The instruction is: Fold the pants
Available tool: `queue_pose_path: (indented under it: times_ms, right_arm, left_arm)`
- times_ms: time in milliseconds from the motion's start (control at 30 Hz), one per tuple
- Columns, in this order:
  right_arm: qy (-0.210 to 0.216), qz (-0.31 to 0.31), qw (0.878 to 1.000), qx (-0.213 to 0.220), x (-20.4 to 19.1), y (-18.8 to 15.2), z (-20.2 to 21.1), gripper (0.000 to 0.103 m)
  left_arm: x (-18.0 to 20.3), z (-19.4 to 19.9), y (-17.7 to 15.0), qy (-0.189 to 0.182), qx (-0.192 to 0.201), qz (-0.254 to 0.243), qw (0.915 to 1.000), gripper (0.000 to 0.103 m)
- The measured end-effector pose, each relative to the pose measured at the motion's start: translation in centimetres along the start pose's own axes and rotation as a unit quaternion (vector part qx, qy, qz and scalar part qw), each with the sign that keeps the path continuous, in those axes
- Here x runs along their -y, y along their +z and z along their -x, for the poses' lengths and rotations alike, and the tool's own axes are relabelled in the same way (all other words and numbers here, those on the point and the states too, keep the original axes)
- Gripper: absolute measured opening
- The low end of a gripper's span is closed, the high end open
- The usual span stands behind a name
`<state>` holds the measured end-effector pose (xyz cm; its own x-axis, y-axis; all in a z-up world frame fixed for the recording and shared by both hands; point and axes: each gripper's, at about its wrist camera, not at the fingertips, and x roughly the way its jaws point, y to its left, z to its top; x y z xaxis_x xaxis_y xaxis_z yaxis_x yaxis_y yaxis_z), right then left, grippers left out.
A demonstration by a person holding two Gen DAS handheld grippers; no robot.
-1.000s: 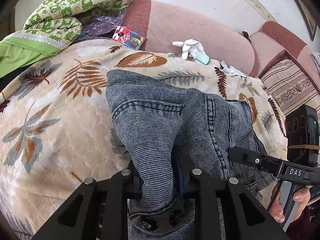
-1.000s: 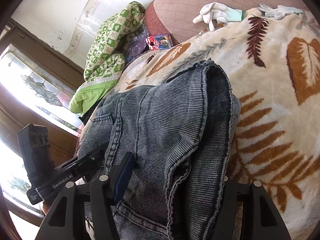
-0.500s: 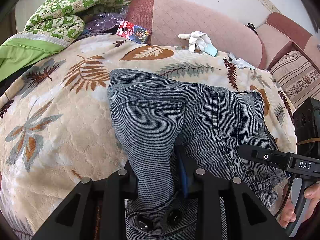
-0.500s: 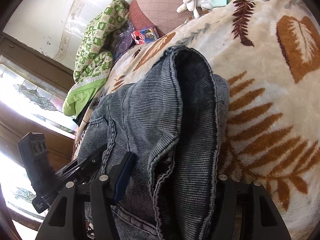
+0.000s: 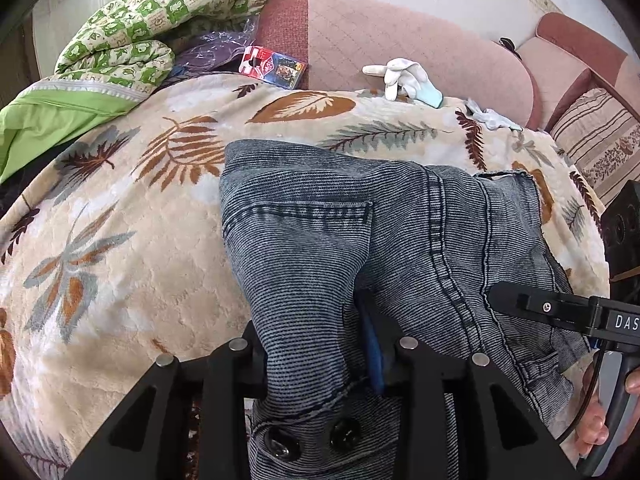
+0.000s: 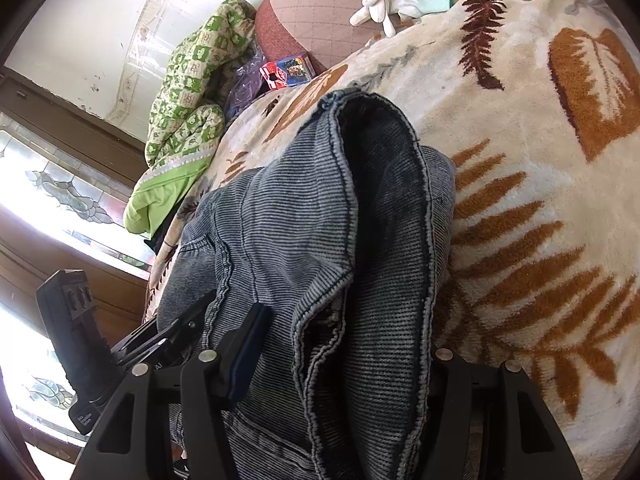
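Observation:
Blue-grey jeans [image 5: 400, 240] lie folded across a cream leaf-print blanket [image 5: 120, 260]. The waist end with two buttons rises into my left gripper [image 5: 316, 352]. Its jaws are opening with the denim between them, and a dark gap shows beside the blue pad [image 5: 370, 344]. In the right wrist view the leg ends of the jeans [image 6: 300, 220] bunch thickly inside my right gripper [image 6: 344, 360]. That gripper is shut on them, and the hem gapes open above it. A hand [image 5: 596, 428] holds the right tool's handle.
A green checked quilt [image 5: 160, 28] is piled at the back left, with a card packet [image 5: 276, 66] beside it. White gloves [image 5: 404, 76] lie against the pink sofa back [image 5: 400, 28]. A striped cushion [image 5: 600, 140] sits at the right. A window [image 6: 60, 184] is beyond the bed.
The left fingers have spread apart around the waist fold. In the right wrist view the leg hem has rolled over and now gapes open. Neither hand has shifted much.

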<state>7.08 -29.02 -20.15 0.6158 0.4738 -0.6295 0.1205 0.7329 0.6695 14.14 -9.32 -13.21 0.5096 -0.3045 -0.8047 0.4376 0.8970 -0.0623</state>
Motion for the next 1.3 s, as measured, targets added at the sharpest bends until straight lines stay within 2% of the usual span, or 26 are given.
queue_pose_path:
  times_ms: [233,667,767,1200,1300]
  right_arm:
    - [-0.002,0.002,1.000,0.000,-0.1,-0.1,0.0,0.062]
    - [-0.004,0.004,1.000,0.000,-0.2,-0.4,0.0,0.062]
    - [-0.005,0.005,1.000,0.000,-0.2,-0.4,0.0,0.062]
    - [-0.027,0.022,0.999,0.003,-0.9,-0.6,0.2,0.062]
    - [-0.041,0.026,0.999,0.018,-1.3,-1.0,0.8,0.055]
  left_arm:
    - [0.2,0.0,-0.2,0.020,0.003,-0.005,0.9998,0.044]
    - [0.1,-0.2,-0.4,0.029,0.003,-0.003,0.9996,0.047]
    - [0.2,-0.4,-0.4,0.042,0.002,-0.004,0.9991,0.053]
    - [0.6,-0.6,-0.6,0.054,0.003,-0.012,0.9985,0.053]
    - [0.6,-0.5,-0.6,0.056,0.005,-0.010,0.9984,0.053]
